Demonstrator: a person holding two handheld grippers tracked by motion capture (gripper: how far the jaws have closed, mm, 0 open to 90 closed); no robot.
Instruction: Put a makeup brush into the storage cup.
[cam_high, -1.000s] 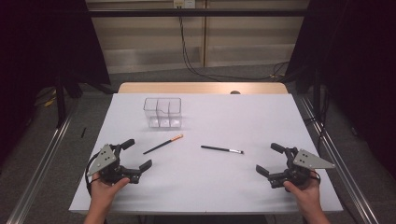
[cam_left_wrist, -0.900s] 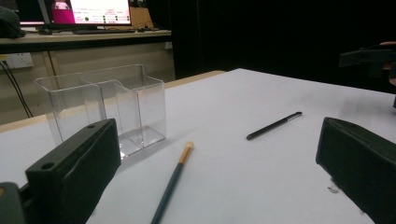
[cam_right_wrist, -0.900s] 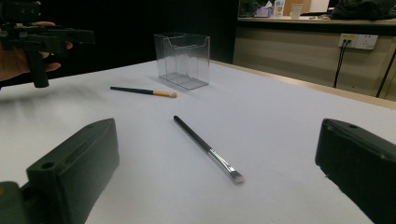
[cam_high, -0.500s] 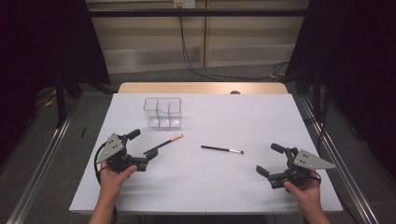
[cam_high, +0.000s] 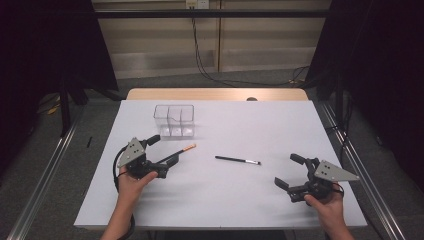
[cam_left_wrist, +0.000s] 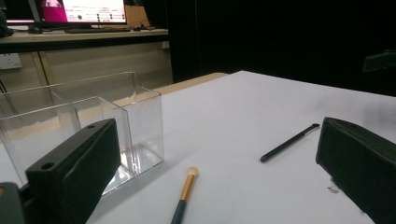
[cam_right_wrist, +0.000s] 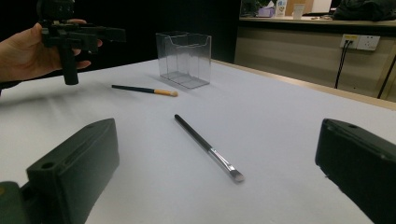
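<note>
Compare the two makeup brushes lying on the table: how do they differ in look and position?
The orange-tipped brush has a pale orange, rounded tip; the silver-tipped brush ends in a silver ferrule and a small flat tip. The orange-tipped brush lies between the open jaws of the left gripper, near the clear organizer; the silver-tipped brush lies mid-table, apart from both grippers. Both have dark slim handles and lie flat.

High view sits above the near edge, looking forward and down over the whole table (cam_high: 225, 200). Both gripper views ride low, skimming the tabletop between their own jaws. All three catch the clear box (cam_high: 174, 120), the tan-tipped brush (cam_left_wrist: 185, 192) and the dark brush (cam_right_wrist: 208, 147).
</note>
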